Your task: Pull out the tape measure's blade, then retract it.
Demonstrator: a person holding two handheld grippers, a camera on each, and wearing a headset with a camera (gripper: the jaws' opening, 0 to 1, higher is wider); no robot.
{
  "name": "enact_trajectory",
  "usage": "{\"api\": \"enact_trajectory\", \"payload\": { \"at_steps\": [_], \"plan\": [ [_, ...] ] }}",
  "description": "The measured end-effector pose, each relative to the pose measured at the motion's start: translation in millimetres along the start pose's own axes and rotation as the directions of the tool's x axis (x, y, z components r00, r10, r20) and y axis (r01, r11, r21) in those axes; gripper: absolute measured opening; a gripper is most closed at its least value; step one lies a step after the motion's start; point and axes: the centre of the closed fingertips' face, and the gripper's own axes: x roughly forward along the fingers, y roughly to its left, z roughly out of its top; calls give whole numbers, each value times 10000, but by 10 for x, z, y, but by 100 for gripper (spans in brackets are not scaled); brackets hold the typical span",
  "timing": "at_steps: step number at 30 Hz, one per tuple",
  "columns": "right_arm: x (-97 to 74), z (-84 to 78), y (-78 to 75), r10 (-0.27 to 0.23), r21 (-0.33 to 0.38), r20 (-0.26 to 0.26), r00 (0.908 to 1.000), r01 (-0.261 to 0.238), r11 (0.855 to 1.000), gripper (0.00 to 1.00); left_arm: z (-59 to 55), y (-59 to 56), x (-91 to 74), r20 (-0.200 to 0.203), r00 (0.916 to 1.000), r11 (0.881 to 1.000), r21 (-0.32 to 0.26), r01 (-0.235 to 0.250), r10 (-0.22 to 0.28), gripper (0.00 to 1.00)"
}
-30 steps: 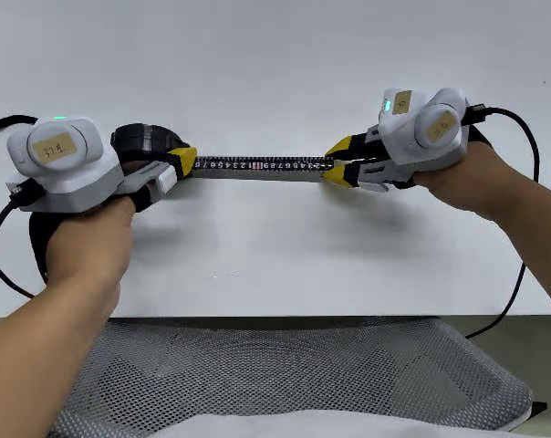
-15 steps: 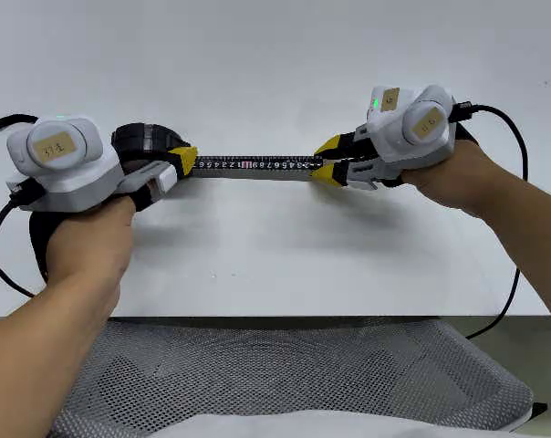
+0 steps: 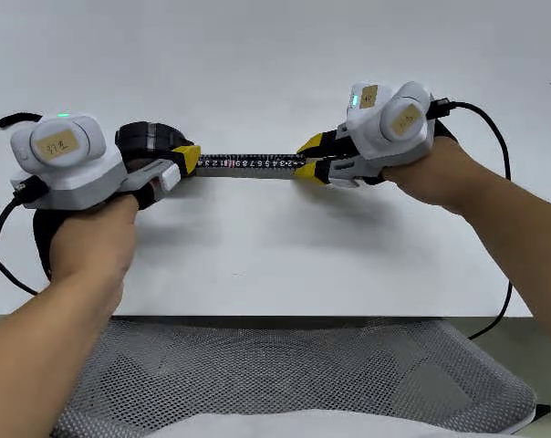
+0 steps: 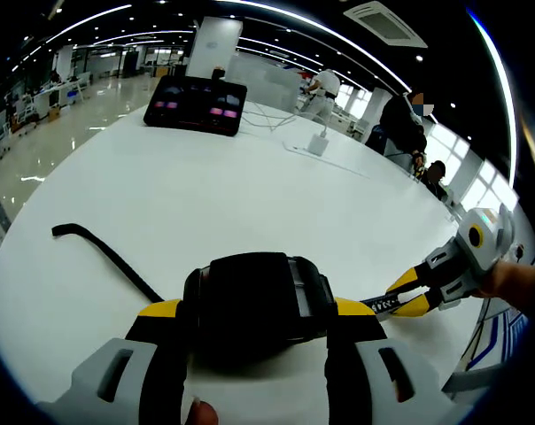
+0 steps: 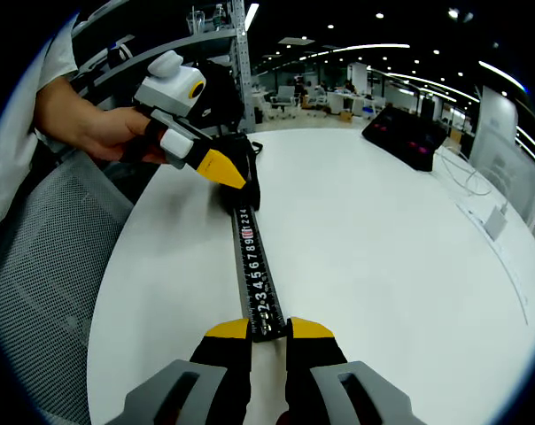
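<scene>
Right gripper (image 3: pixel 310 165) is now closer to the left gripper (image 3: pixel 179 161) than a second ago, so the exposed blade (image 3: pixel 250 163) between the two sets of fingertips is shorter. Left gripper hasn't really moved. This reads as the retract phase: pull-out is done and the blade is feeding back in. Left jaws are clamped on the black tape measure case (image 4: pixel 254 301), held right between them. Right jaws are pressed onto the blade's free end; in the right gripper view the numbered strip runs straight ahead of them to the tape measure case. Blade looks taut and level, seemingly just clear of the white table (image 3: pixel 275 246). Probably about halfway back. The gap needs to close steadily so the blade doesn't snap in.
</scene>
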Motion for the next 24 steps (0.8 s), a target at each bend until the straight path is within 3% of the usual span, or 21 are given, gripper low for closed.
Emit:
{"api": "enact_trajectory", "payload": {
  "at_steps": [14, 24],
  "plan": [
    [80, 80, 32, 97, 226, 304, 9995, -104, 9997, 10, 2, 4, 0, -18, 10000, 10000, -78, 57, -57, 59],
    [230, 137, 9, 238, 123, 395, 9989, -243, 9996, 10, 3, -5, -8, -33, 10000, 9999, -119, 92, -93, 59]
  ]
}}
